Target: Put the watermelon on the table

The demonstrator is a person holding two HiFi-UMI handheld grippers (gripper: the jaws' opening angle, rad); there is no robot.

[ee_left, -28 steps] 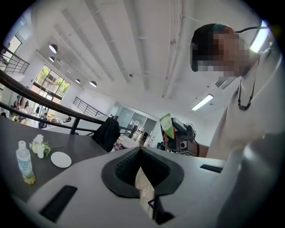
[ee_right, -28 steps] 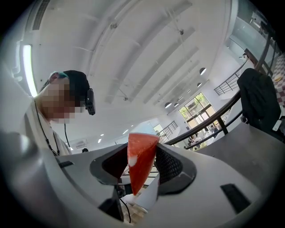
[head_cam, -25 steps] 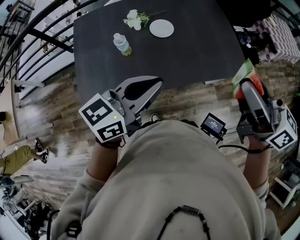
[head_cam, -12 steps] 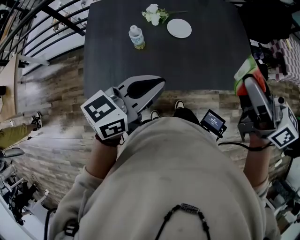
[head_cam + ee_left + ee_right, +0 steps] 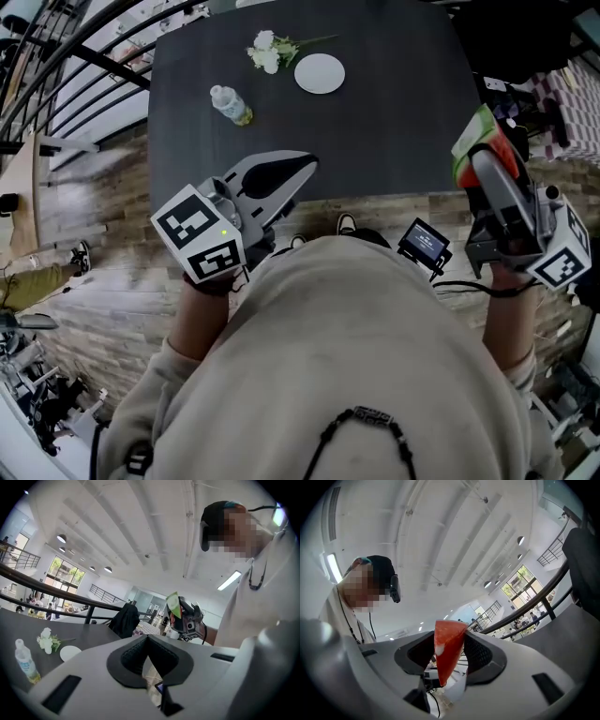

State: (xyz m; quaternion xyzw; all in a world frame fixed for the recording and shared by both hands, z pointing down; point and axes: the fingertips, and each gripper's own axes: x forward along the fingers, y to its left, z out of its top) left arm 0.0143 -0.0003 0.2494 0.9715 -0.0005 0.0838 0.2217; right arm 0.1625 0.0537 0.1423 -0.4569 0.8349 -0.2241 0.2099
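The watermelon slice point(image 5: 472, 142), red with a green rind, is held upright between the jaws of my right gripper point(image 5: 483, 164), just off the right near corner of the dark table point(image 5: 394, 112). The right gripper view shows its red wedge point(image 5: 447, 651) pinched between the black pads, with that gripper point(image 5: 450, 660) shut on it. My left gripper point(image 5: 307, 165) hangs over the table's near edge, its jaws shut with nothing in them. From the left gripper view point(image 5: 147, 641) the slice point(image 5: 173, 605) shows across at the right, above table height.
At the table's far end stand a small water bottle point(image 5: 230, 103), white flowers point(image 5: 267, 52) and a white plate point(image 5: 319, 73). Black railings point(image 5: 75, 66) run along the left. A small screen device point(image 5: 424, 246) hangs at the person's waist. A dark-draped chair point(image 5: 124, 620) stands beyond the table.
Both grippers have shifted sideways along the table's near edge as the person moved. The slice stays gripped in the right gripper, and the left jaws stay shut.
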